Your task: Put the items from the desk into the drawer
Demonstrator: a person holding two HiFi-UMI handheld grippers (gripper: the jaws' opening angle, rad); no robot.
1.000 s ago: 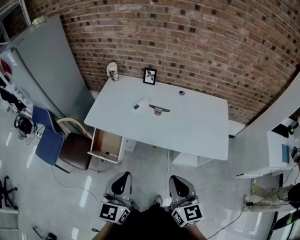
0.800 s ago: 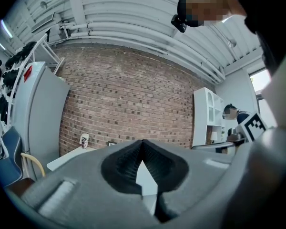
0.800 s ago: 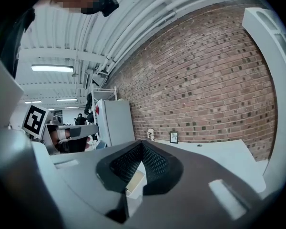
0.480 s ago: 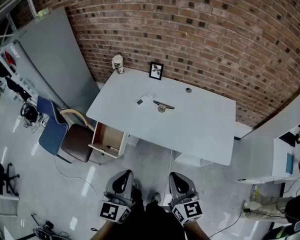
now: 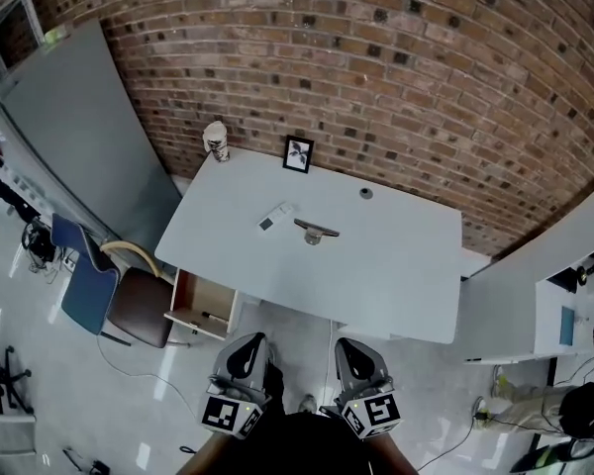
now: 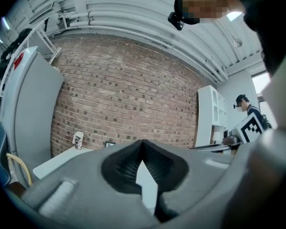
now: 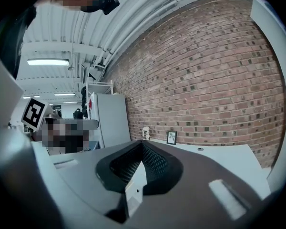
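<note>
Two-handed, hovers short of the tabletop (image 5: 396, 260) with left gripper (image 5: 247, 350) and right gripper (image 5: 355, 355), jaws of each pressed together, gripping nothing.

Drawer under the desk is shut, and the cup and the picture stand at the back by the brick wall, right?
Not quite. The drawer is open, pulled out below the left side of the desk, as the head view shows. The cup and the picture do stand at the back by the brick wall.
</note>
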